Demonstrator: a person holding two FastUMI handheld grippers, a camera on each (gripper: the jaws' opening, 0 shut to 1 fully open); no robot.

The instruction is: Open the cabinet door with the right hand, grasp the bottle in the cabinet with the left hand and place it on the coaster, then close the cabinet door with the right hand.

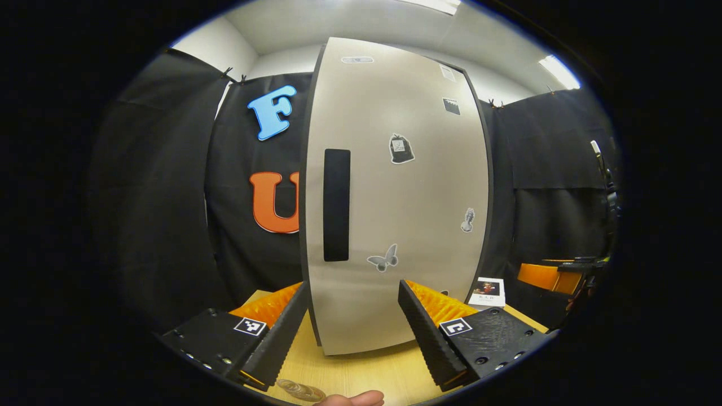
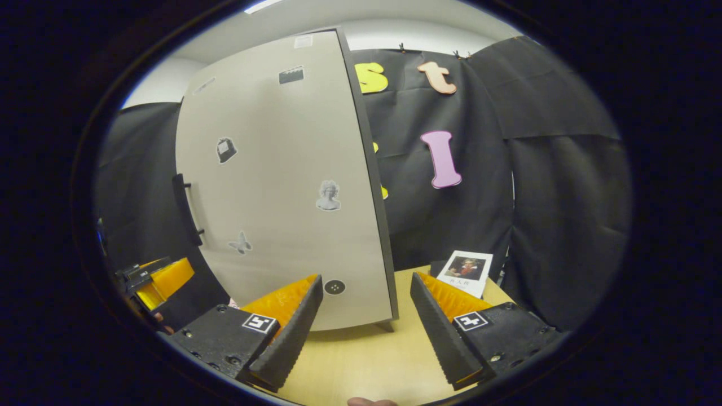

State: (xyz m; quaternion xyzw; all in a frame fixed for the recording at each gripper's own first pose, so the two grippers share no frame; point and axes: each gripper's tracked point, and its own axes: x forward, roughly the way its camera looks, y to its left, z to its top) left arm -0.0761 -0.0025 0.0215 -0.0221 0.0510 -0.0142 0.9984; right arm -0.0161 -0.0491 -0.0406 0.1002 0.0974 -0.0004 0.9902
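A tall grey cabinet stands on the wooden table, its door shut and dotted with small stickers. The door's black handle runs upright near its left edge, and shows side-on in the right gripper view. The bottle is hidden behind the door. My left gripper is open in front of the door's lower part, apart from it. My right gripper is also open, facing the cabinet's right edge. A round, glassy disc, perhaps the coaster, lies at the table's near edge.
A small photo card leans at the back right of the table, beside the cabinet. Black cloth walls close in the booth on all sides. The right gripper's orange finger shows far right; a fingertip shows at the bottom.
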